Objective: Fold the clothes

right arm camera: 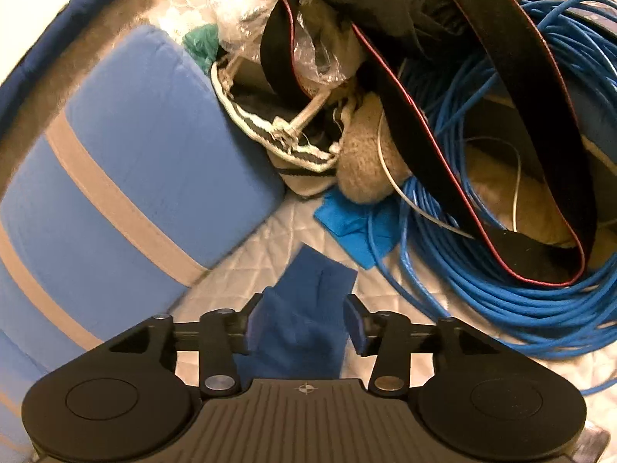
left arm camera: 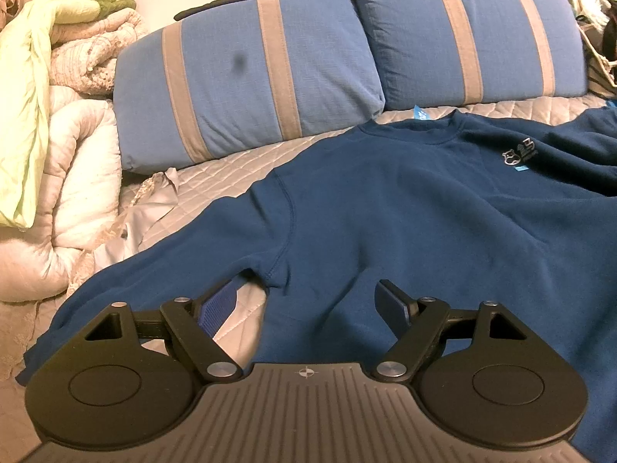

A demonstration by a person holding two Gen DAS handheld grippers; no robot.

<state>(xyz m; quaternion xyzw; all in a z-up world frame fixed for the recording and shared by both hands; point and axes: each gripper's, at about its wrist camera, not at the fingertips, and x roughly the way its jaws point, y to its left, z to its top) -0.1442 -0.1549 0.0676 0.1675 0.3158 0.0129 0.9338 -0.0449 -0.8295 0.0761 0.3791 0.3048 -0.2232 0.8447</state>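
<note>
A dark blue sweatshirt [left arm camera: 405, 208] lies spread flat on the quilted bed, collar toward the pillows, with a small logo on the chest. Its left sleeve [left arm camera: 162, 266] stretches out to the lower left. My left gripper [left arm camera: 304, 301] is open, hovering just over the armpit seam, with nothing between its fingers. In the right wrist view, my right gripper [right arm camera: 304, 320] is shut on a bunched piece of the same blue fabric, the sweatshirt's cuff end [right arm camera: 308, 308], which sticks out ahead of the fingers above the bedspread.
Two blue pillows with grey stripes [left arm camera: 250, 77] line the back of the bed. Folded quilts [left arm camera: 58, 135] pile at the left. To the right, a coil of blue cable [right arm camera: 501, 250], a black strap [right arm camera: 501, 77], bags and a light blue cloth [right arm camera: 347, 223] crowd the bed's corner.
</note>
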